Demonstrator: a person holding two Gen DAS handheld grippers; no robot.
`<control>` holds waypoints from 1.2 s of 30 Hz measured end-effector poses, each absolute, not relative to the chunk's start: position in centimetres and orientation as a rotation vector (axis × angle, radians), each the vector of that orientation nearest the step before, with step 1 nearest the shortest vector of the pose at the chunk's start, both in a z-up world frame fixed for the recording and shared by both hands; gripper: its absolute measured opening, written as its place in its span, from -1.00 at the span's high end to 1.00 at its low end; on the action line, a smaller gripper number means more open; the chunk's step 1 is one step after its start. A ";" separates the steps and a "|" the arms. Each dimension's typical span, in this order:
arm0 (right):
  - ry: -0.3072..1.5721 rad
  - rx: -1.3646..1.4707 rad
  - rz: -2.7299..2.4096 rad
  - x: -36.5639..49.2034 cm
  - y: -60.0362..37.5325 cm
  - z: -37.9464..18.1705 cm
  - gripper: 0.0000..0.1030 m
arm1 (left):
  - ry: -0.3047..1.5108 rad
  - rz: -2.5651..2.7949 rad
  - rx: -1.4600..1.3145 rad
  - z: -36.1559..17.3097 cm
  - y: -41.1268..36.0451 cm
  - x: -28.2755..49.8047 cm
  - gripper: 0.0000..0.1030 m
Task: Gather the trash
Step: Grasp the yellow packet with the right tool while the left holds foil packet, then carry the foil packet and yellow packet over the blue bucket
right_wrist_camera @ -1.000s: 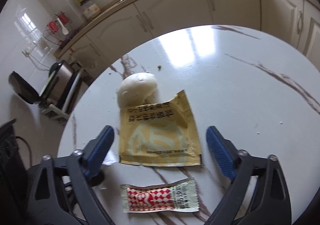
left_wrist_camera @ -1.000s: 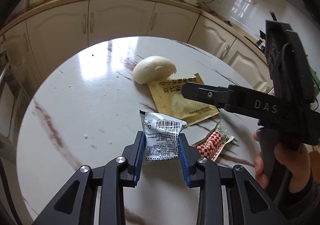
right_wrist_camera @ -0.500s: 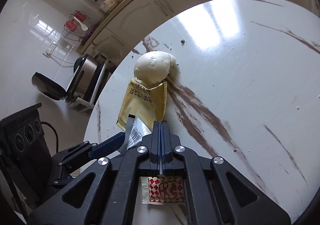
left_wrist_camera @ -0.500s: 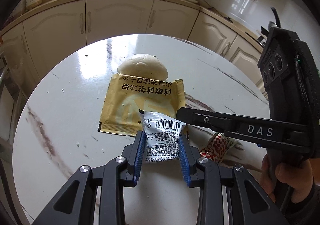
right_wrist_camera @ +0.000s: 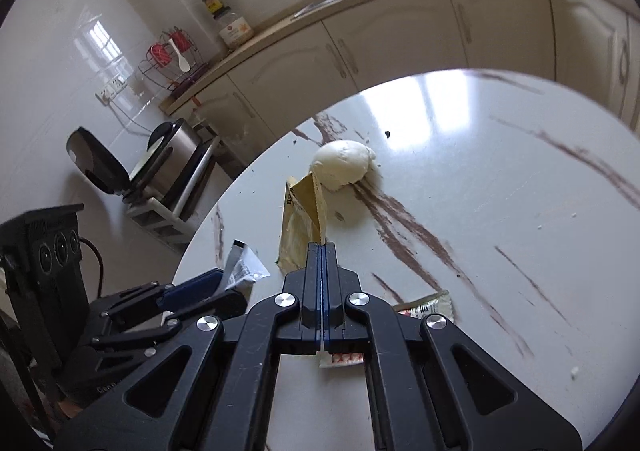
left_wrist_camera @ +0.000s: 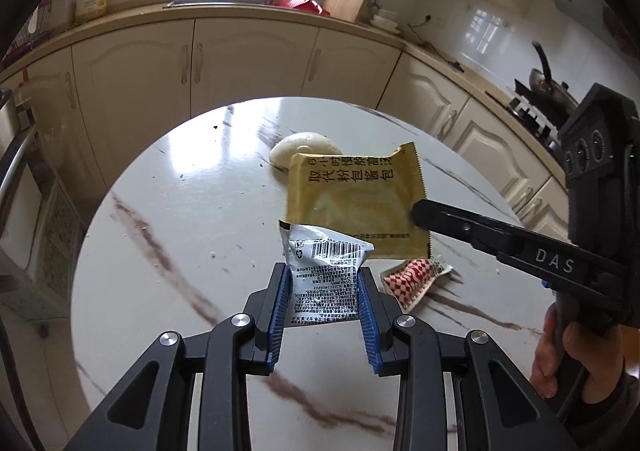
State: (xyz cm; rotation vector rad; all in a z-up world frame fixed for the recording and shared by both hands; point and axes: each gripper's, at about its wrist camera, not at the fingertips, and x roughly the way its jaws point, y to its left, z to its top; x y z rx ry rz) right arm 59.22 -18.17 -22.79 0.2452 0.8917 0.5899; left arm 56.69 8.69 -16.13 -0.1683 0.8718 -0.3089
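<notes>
My left gripper (left_wrist_camera: pixel 323 293) is shut on a silver wrapper with a barcode (left_wrist_camera: pixel 325 279), held above the round marble table (left_wrist_camera: pixel 168 243). My right gripper (right_wrist_camera: pixel 321 251) is shut on the edge of a yellow sachet (right_wrist_camera: pixel 301 223), lifted off the table and hanging edge-on in the right wrist view. From the left wrist, the yellow sachet (left_wrist_camera: pixel 356 203) shows flat, pinched at its right side by the right gripper (left_wrist_camera: pixel 418 213). A red-and-white checked packet (left_wrist_camera: pixel 414 279) lies on the table under both grippers. A white bun (right_wrist_camera: pixel 344 165) sits further back.
Cream kitchen cabinets (left_wrist_camera: pixel 248 63) and a counter with a sink curve behind the table. A steel appliance (right_wrist_camera: pixel 160 163) stands on the floor to the left. A hand (left_wrist_camera: pixel 568 355) holds the right gripper's handle. Crumbs dot the table.
My right gripper closed on the yellow sachet and lifted it off the table. The left gripper, still holding the silver wrapper, rose a little.
</notes>
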 end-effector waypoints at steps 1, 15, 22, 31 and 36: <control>0.879 0.214 0.588 58.5 -17.9 -22.3 0.97 | 0.856 -0.292 -0.154 -15.8 8.8 55.8 0.43; 0.876 0.005 0.559 46.1 -15.8 -22.9 0.97 | 0.878 -0.276 -0.146 -18.1 9.7 43.3 0.43; 0.908 0.105 0.555 42.8 -17.0 -24.9 0.94 | 0.893 -0.275 -0.118 -18.4 9.9 40.4 0.43; 0.963 0.278 0.604 46.5 -17.9 -25.9 0.13 | 0.894 -0.301 -0.133 -18.4 10.3 39.8 0.41; 0.978 0.250 0.645 47.5 -15.7 -26.5 0.14 | 0.890 -0.298 -0.135 -18.5 10.1 40.4 0.41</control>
